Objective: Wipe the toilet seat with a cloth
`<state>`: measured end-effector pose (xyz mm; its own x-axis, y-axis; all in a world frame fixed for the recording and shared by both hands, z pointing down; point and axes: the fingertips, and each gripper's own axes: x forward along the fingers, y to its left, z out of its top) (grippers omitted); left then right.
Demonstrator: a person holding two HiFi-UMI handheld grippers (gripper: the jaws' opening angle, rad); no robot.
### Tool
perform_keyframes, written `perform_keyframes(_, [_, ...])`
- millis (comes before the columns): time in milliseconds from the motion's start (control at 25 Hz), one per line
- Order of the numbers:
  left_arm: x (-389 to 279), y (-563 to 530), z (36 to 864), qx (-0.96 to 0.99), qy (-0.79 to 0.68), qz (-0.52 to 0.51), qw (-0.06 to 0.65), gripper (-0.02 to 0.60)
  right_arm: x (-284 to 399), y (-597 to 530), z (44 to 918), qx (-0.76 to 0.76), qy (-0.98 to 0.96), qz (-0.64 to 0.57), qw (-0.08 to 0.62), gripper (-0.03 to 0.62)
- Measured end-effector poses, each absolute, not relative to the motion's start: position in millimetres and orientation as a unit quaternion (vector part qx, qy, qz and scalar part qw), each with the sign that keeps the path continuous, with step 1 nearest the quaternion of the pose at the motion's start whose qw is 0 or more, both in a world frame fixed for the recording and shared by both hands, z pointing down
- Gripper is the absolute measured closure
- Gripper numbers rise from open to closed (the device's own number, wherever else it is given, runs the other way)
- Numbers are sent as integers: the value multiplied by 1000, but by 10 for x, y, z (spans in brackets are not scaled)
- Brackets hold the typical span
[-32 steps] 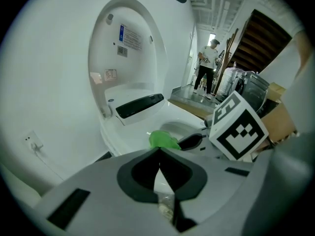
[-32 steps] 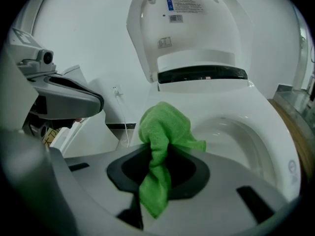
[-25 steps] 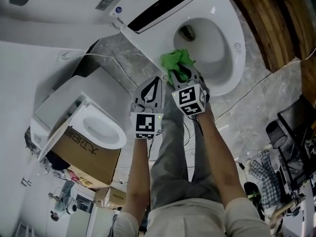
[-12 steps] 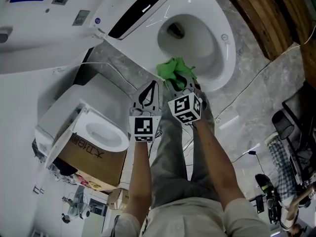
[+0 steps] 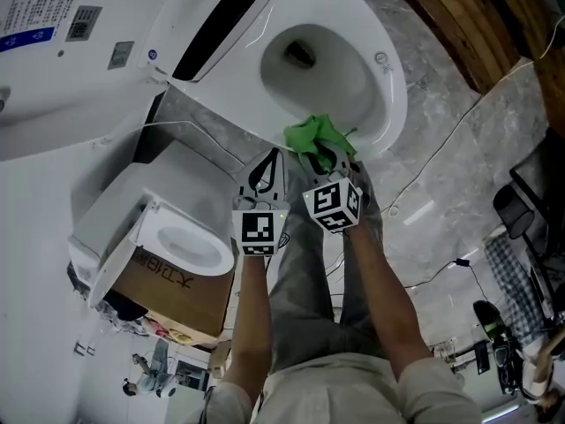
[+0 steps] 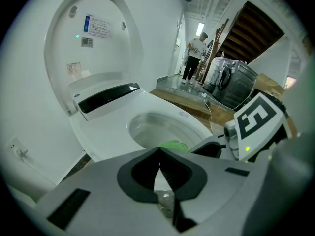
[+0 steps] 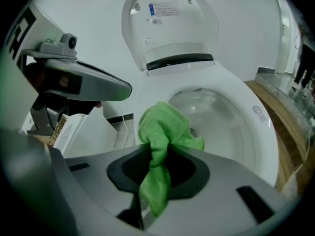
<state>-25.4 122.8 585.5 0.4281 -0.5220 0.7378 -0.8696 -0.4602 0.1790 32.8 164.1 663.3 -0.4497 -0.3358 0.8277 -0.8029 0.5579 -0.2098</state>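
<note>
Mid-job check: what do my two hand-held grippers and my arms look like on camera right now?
The left hand-held gripper and right hand-held gripper both have light grey, wedge-shaped bodies with black-lined jaw openings. Each carries a white cube printed with black square markers; the right one's shows a small green light. The forearms are bare below short, light-coloured sleeves.

cloth (image 5: 315,136) has slid along the toilet seat (image 5: 392,100) (frontward).
</note>
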Motion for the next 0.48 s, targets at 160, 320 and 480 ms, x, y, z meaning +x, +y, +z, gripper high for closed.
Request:
perform_keyframes(160, [-118,1265,5870,801,-427,312,281,569,464,1720,6634,362,-791,309,385,499])
perform_keyframes(320, [15,1299,5886,805,-415,315,282,569,630,1793,6644,372,-784,315,385,499])
perform_keyframes(480, [160,1318,5892,811,-404,317,282,569,830,1853,6644,384,-775,319,387,499])
